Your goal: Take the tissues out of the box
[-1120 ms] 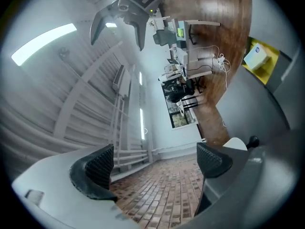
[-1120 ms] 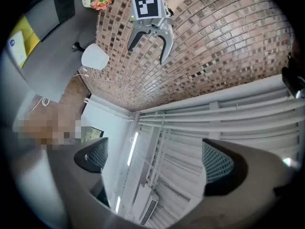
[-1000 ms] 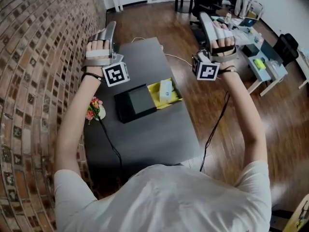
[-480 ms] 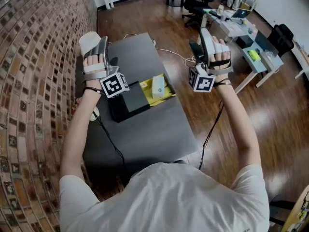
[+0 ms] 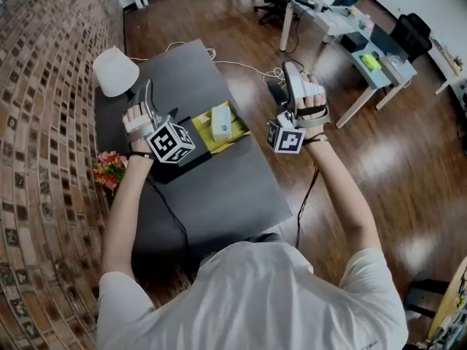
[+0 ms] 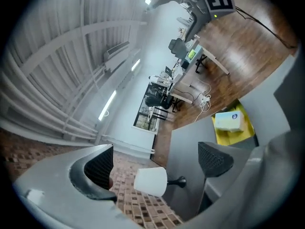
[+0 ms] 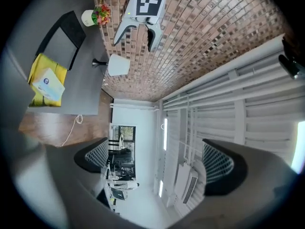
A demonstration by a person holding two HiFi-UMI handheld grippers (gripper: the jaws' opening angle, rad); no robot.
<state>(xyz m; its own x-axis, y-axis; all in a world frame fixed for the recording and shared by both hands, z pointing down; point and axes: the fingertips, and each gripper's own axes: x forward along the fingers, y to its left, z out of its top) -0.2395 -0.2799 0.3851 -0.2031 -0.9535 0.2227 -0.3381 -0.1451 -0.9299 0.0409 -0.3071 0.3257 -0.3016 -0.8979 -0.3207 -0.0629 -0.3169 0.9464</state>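
Left tool [image 5: 148,87], jaws just opening, and right tool [image 5: 290,67] are hovering wide and empty; a careless grab is risking dragging the box [image 5: 200,127] along with the tissues [image 5: 221,122].

Bare tabletop [image 5: 219,195] nearside; lamp [image 5: 115,70] at far-left corner.

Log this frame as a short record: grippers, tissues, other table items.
left gripper: open, jaws just been opening, nothing between them, over the table
right gripper: open, empty, off the table's right edge
tissue pack: in the open yellow box, untouched
also on table: white lamp, flowers
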